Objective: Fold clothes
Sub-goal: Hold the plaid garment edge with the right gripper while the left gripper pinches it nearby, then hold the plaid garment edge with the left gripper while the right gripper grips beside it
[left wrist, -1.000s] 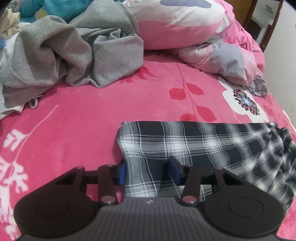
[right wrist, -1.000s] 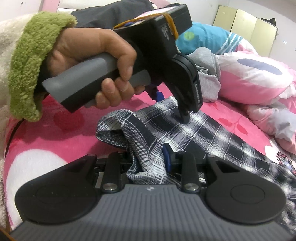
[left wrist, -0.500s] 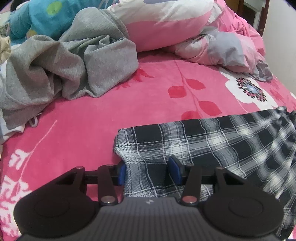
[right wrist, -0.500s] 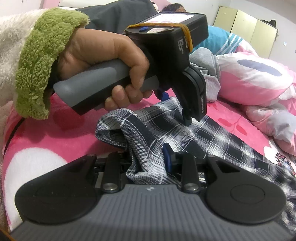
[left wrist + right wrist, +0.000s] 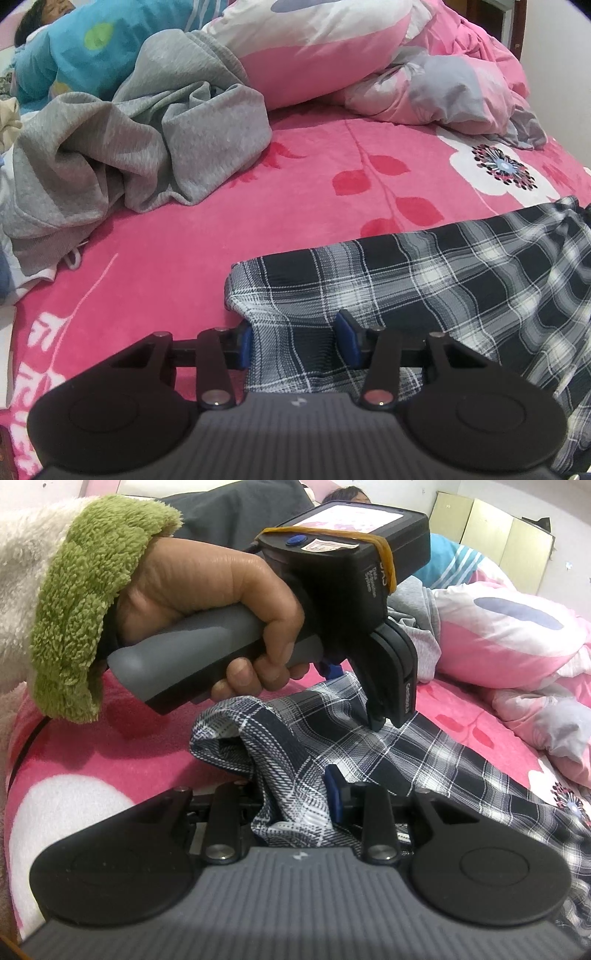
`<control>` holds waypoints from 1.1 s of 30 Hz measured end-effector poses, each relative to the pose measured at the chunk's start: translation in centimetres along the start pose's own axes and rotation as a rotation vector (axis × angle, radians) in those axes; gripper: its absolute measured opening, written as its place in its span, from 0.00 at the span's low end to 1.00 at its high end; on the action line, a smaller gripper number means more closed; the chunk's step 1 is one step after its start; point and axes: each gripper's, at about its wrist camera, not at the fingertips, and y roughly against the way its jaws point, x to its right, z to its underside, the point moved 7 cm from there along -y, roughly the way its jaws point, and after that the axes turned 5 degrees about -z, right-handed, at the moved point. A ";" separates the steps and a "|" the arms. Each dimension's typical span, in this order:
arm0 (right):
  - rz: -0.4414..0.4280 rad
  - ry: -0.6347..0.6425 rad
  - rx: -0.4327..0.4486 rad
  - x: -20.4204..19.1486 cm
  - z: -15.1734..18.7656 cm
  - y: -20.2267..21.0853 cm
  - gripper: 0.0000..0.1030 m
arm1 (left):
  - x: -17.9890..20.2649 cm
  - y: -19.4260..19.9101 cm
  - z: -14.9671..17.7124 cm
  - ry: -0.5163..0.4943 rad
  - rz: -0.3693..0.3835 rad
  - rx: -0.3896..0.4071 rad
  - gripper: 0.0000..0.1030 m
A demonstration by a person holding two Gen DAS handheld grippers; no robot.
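Plaid fabric (image 5: 424, 295), a black, grey and white checked garment, lies across the pink flowered blanket (image 5: 229, 229) on the bed, stretching from near the lens away to the right in the left wrist view. The left gripper (image 5: 295, 338) has the garment's near edge bunched between its 2 blue pads, which press into the cloth from both sides, so it is clamped on the plaid fabric. In the right wrist view the right gripper (image 5: 295, 794) pinches another gathered part of the same garment; 1 blue pad shows against the cloth and the other is hidden behind a raised fold, yet the fabric fills the gap and is drawn up from it.

Also in the right wrist view, the person's left hand (image 5: 207, 602) wraps around the grey handle of the left gripper, with a fluffy green cuff (image 5: 81, 627) at the wrist, and that gripper's black fingers point down onto the plaid cloth.

Farther back on the blanket sit a crumpled grey garment (image 5: 122, 155) to the left and a pink and white pillow (image 5: 314, 48) beside it. A rumpled pink quilt (image 5: 443, 81) lies to the right of the pillow.
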 end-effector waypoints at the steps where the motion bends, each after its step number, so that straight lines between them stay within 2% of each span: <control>1: 0.000 0.000 0.000 0.0 0.0 0.0 0.26 | 0.1 0.0 0.0 -0.003 -0.002 0.002 0.41; 5: -0.001 -0.009 0.020 0.2 -0.2 0.3 0.25 | 0.1 0.2 -0.1 0.005 -0.004 0.005 0.35; 10: -0.007 -0.016 0.031 0.5 -0.4 0.4 0.19 | 0.1 0.4 -0.3 0.014 -0.006 0.009 0.15; 12: -0.012 -0.015 0.032 0.5 -0.5 0.4 0.16 | -0.2 0.5 -0.4 0.041 0.004 0.003 0.11; 21: -0.003 -0.026 0.030 0.7 -0.6 0.5 0.15 | -1.2 0.7 -0.3 0.154 0.046 -0.005 0.08; 24: 0.001 -0.003 0.013 0.3 -0.4 0.3 0.20 | -1.4 0.5 0.2 0.176 0.060 0.001 0.09; 31: 0.032 0.010 -0.031 0.3 -0.1 -0.6 0.53 | -1.6 0.0 0.8 0.199 0.076 0.013 0.11; 33: 0.038 -0.007 -0.037 0.6 0.0 -0.8 0.59 | -1.7 -0.1 0.9 0.207 0.082 0.013 0.12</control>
